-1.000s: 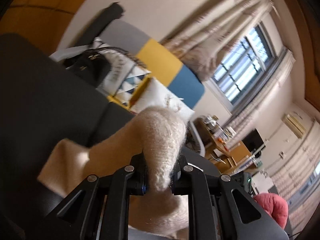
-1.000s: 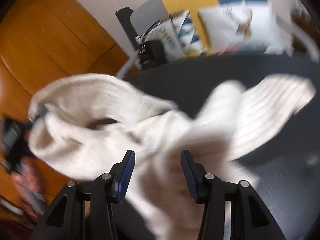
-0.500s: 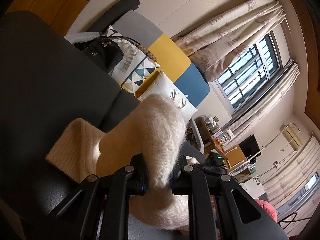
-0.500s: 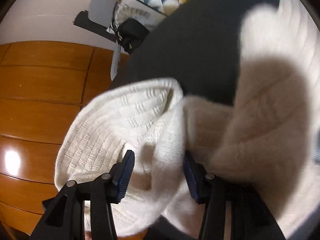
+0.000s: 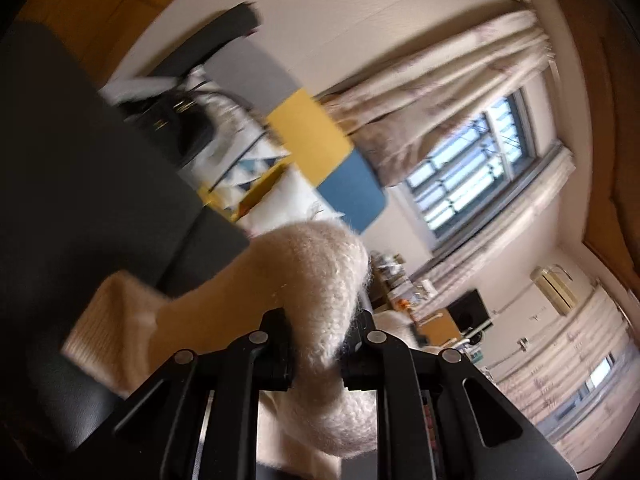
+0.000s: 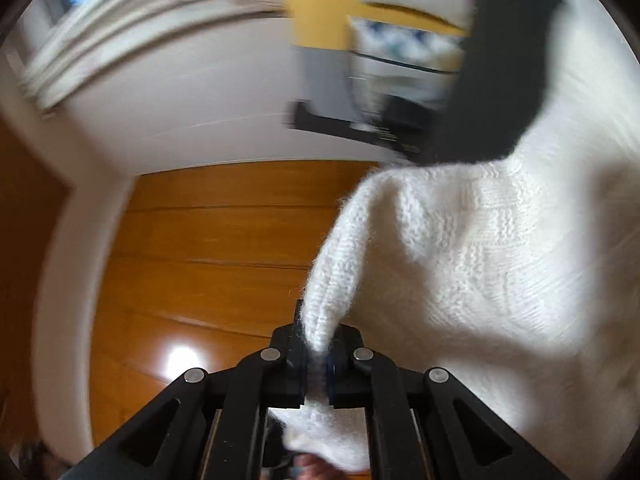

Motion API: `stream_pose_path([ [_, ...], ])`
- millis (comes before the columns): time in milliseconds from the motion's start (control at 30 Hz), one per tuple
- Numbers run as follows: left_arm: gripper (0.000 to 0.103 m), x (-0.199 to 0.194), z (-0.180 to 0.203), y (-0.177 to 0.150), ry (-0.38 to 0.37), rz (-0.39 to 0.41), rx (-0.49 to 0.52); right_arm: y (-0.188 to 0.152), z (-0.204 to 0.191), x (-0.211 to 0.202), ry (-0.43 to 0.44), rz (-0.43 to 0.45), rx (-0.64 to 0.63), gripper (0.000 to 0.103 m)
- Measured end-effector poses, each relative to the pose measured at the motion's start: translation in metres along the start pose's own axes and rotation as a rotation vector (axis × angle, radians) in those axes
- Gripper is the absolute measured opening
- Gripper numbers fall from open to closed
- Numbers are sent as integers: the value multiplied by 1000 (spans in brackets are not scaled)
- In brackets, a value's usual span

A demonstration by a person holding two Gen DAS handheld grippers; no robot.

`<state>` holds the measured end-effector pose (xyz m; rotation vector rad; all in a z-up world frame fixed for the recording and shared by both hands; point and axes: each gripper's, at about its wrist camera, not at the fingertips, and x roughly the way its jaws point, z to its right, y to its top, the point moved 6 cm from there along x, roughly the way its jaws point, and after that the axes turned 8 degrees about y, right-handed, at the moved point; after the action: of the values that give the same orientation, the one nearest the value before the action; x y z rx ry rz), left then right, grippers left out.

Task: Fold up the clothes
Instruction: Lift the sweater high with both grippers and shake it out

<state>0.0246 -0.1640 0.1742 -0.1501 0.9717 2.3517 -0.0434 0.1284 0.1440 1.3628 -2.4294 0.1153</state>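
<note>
Both tools [image 5: 316, 344] [image 6: 318, 356] tilted, apparently clamping sweater [image 6: 480, 264]

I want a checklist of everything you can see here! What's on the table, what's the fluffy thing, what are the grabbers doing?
Surface: dark table, mostly bare where visible.
Job's things: one fluffy cream sweater, partly lifted; a ribbed end lies on the table.
Clutter: black handbag and patterned cushions on the sofa behind the table.
Grippers: left gripper shut on a thick fold of sweater; right gripper shut on a sweater edge.
Cables: nothing seen.
Surroundings: window with curtains, wooden wall panels, air conditioner. Both views are blurred.
</note>
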Motion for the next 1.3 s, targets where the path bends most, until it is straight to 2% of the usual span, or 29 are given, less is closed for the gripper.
stream_pose_path([
  [33, 15, -3, 11, 6, -21, 16, 18, 0, -24, 3, 54, -4, -42, 5],
  [133, 15, -10, 44, 25, -83, 65, 70, -2, -83, 10, 139, -8, -160, 5],
  [333, 15, -28, 99, 62, -186, 154, 118, 1, -178, -6, 239, 24, -303, 5],
  [467, 15, -42, 134, 82, -239, 205, 168, -1, -223, -10, 283, 35, -378, 5],
  [667, 17, -70, 186, 93, -311, 275, 272, -16, -289, -21, 350, 44, -517, 5],
  [833, 17, -99, 205, 90, -375, 352, 263, -36, -317, -33, 421, 71, -581, 5],
  [1100, 19, -158, 224, 79, -374, 606, 167, -68, -361, -53, 537, 115, -680, 5],
  [1200, 19, -172, 240, 69, -383, 681, 206, -78, -369, -63, 568, 125, -698, 5],
  [1300, 19, -180, 254, 57, -402, 717, 270, -87, -372, -75, 590, 130, -703, 5],
])
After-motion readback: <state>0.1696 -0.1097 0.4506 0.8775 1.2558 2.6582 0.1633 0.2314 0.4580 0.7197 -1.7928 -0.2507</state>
